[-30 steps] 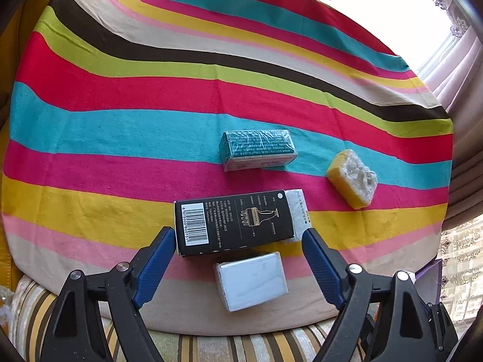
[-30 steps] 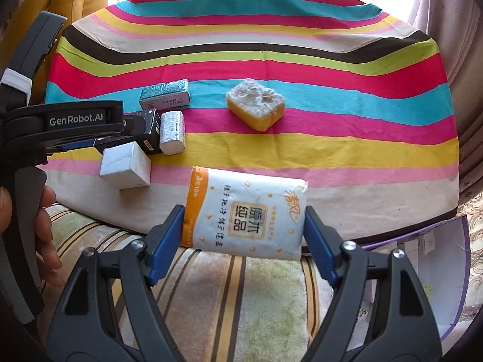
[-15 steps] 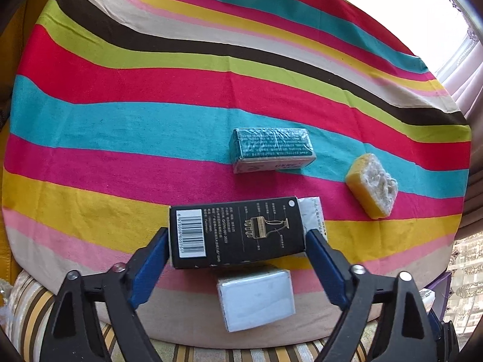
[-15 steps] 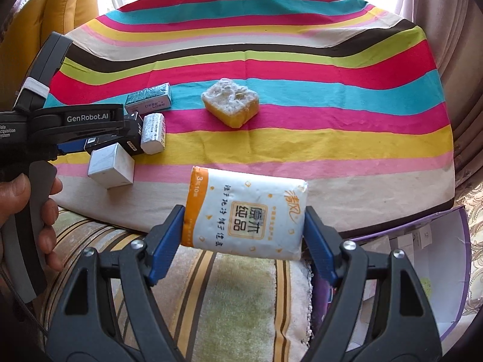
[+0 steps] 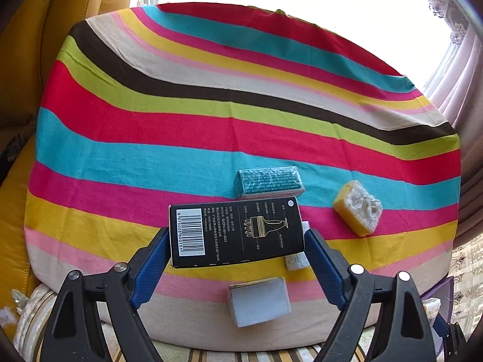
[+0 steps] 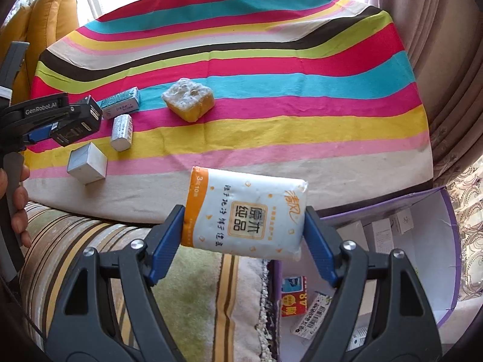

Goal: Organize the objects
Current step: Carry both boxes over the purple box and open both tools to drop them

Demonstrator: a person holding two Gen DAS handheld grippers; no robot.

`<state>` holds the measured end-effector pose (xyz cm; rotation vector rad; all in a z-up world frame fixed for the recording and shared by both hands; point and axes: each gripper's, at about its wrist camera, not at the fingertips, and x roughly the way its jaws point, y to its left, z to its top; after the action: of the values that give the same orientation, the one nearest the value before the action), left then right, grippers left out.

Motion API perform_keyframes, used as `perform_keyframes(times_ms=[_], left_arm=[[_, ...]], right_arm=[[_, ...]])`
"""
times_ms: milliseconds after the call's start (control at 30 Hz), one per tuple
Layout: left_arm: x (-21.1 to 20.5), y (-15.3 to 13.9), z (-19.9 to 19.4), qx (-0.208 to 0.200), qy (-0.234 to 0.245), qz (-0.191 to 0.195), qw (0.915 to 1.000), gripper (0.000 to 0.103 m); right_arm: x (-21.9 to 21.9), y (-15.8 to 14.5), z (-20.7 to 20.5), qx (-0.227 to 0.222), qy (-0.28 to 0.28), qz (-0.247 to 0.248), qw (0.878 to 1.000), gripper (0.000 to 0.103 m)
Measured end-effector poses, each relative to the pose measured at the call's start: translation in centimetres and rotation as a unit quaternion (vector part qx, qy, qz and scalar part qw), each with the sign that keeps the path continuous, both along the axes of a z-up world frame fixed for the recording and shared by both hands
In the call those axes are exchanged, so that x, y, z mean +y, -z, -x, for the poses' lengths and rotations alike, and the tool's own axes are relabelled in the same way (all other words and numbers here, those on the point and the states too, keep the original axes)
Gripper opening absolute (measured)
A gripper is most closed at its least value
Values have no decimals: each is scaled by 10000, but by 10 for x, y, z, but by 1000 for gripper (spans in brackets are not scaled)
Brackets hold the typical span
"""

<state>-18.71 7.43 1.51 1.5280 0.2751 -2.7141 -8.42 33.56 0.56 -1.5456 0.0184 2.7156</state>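
In the left wrist view we see our left gripper (image 5: 237, 241) with its blue fingers (image 5: 151, 267) clenched on the two short ends of a black rectangular cardboard box with a white barcode label (image 5: 235, 235), lifted above the counter covered by a multicoloured striped cloth (image 5: 181, 120). Taking that black box as our landmark, a teal plastic-wrapped small packet (image 5: 268, 181) lies on the cloth just beyond it, a yellow sponge with a white rough top (image 5: 357, 208) lies to its right and well apart, a white paper-wrapped small bar (image 5: 297, 259) peeks out from under its right end, and a pale grey square box (image 5: 259, 300) rests on the cloth below it, near the counter's front edge. In the right wrist view our right gripper (image 6: 244, 238) has its blue fingers (image 6: 167, 241) grasping a white and orange soft tissue pack printed with Chinese characters (image 6: 246, 214), held off the counter's near edge, above a striped rug (image 6: 196, 301) and beside an open purple-rimmed box (image 6: 446, 241) holding small cartons. In this view the black box sits far to the left of the tissue pack, gripped by the left gripper, with the sponge, teal packet, white bar and grey box lying around it on the cloth.
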Motion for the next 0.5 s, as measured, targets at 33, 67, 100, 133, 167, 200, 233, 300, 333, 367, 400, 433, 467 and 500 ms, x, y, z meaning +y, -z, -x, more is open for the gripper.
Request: perform_keyframes(times_ms=[33,67,100,133,167,200,233,300,333,367,400,433,467,500], left_arm=[[3,-4,-2,62,54,-1,10000,88],[6,-7,-3,120,120,-29,9999,88],[10,-11,-6,168,187,-52,9997,88],[15,-14,-8,201,260,-64,9994,88],[22,-16,-10,226,356,-78,9991,88],[30,-18,-11,244,460,-109,9986,88],[36,-20,-15,258,562,-141,9980,88],[52,-24,-23,281,807,-185,9962,88],[60,-25,-27,277,942,-206,9949,88],[68,-26,-31,270,1060,-220,9938,88],[77,-27,-36,276,1177,-234,9924,88],[86,-28,-41,280,1305,-238,9908,88],[94,-28,-44,275,1433,-240,9890,88],[102,-28,-48,263,1553,-248,9872,88]], right_arm=[[4,0,-2,-5,38,-12,10000,79],[8,-1,-4,-6,75,-12,10000,79],[12,-2,-7,-1,119,-16,9999,79],[16,-4,-9,6,164,-31,9999,79],[22,-5,-11,15,204,-49,9998,79],[28,-7,-14,29,257,-66,9996,79],[35,-9,-17,41,332,-88,9994,79],[50,-12,-21,65,508,-143,9986,79],[59,-14,-24,71,589,-161,9981,79],[67,-15,-27,75,670,-173,9976,79],[76,-17,-30,81,766,-187,9969,79],[85,-18,-33,87,872,-214,9959,79],[94,-18,-37,92,972,-238,9949,79],[103,-19,-40,89,1063,-250,9940,79]])
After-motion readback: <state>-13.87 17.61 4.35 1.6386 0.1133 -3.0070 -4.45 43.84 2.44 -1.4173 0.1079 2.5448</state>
